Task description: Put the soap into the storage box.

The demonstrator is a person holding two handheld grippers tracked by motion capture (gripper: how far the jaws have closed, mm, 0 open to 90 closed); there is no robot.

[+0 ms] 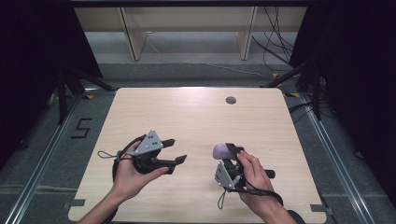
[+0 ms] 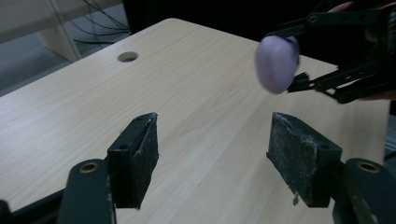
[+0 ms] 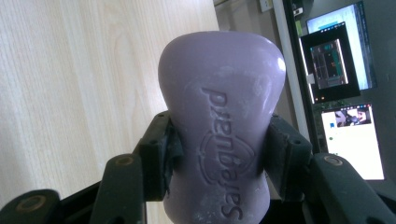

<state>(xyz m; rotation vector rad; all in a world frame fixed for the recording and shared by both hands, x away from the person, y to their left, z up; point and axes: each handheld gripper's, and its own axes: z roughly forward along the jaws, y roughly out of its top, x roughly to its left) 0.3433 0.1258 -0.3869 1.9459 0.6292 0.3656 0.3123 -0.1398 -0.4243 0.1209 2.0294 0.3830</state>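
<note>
The right gripper (image 1: 232,156) is held above the near right part of the table (image 1: 196,116), its jaws clamped on the waist of a purple soap bar (image 3: 222,135), which is lifted clear of the wood. Embossed lettering is seen on the bar's face. The left gripper (image 1: 175,150) is held near the left, jaws spread wide with nothing between them. Farther off, a round cable hole (image 1: 230,100) is noted near the table's far edge.

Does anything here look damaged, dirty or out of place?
The foam pads of the left hand-held gripper look worn, with frayed edges and loose fibres. The purple soap bar in the right hand-held gripper has small scuffs but sits firmly between the jaws. Nothing else on the table stands out.
</note>
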